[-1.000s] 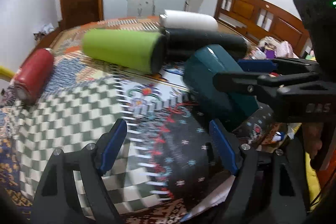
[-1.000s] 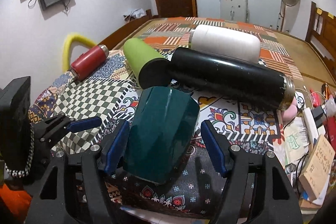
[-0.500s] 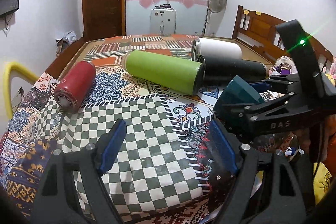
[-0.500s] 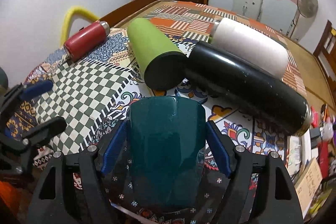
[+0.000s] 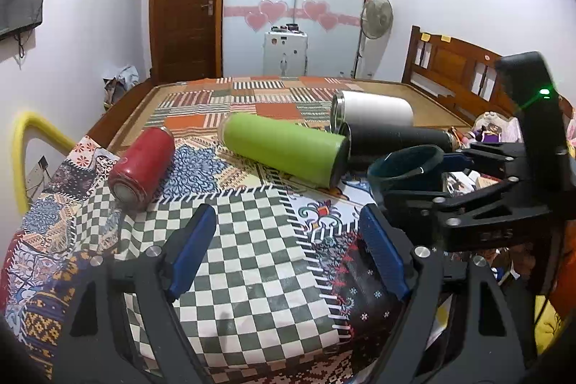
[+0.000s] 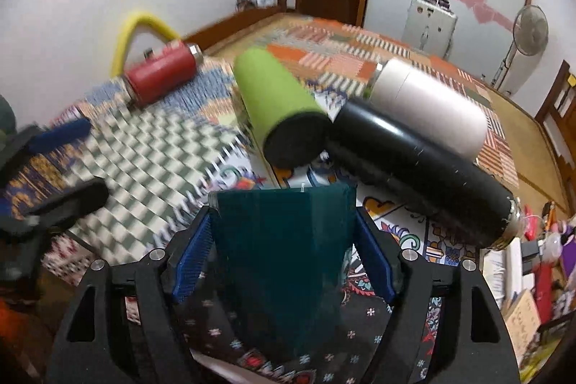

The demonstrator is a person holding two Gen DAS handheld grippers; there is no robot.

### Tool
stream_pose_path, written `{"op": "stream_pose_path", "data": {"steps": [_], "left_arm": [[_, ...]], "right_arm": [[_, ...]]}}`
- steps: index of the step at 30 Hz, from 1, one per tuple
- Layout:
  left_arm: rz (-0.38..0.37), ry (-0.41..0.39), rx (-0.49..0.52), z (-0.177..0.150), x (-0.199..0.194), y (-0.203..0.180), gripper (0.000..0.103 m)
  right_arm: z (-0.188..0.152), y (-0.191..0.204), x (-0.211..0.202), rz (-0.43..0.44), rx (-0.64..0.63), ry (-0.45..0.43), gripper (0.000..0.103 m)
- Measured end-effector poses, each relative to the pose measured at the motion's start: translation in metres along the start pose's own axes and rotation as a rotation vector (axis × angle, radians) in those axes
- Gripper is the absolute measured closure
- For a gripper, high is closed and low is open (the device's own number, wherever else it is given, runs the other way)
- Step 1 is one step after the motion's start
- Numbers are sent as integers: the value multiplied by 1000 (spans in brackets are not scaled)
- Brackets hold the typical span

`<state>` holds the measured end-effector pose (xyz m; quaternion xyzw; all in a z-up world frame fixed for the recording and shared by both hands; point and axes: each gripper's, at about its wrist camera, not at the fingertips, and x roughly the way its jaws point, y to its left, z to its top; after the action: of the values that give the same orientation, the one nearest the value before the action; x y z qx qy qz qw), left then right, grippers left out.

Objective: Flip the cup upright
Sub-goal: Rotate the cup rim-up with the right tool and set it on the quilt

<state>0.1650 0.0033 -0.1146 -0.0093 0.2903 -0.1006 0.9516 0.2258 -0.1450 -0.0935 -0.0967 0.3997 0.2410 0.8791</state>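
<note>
Left to right across the patchwork-cloth table (image 5: 252,261): red metal flask (image 5: 144,168) lying on its side with its base toward the left wrist camera; lime-green cylindrical bottle (image 5: 284,148) on its side, its dark end just beside the black steel flask (image 5: 396,139), which lies in front of the white tumbler (image 5: 374,107), also on its side; these two appear to touch.

Left gripper (image 5: 288,251): blue-padded fingers spread wide over the checked patch, holding nothing.

Dark teal plastic cup (image 6: 284,254): in the right wrist view it sits between the blue pads, narrowing toward the camera; in the left wrist view its open mouth faces up, near the black flask; contact with the cloth cannot be told.

Right gripper (image 6: 284,258): fingers pinching the teal cup on both sides.
</note>
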Motion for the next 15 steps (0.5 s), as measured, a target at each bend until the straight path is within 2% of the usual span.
{"op": "stream_pose_path", "data": {"steps": [9,15], "left_arm": [[7,-32,-7,4,-7,-1,18],[3,-28,-10,2,-4,0,18]], "right_arm": [[3,10,-5,22,12,-57,31],[-1,12,3,47,16,-53,31]]}}
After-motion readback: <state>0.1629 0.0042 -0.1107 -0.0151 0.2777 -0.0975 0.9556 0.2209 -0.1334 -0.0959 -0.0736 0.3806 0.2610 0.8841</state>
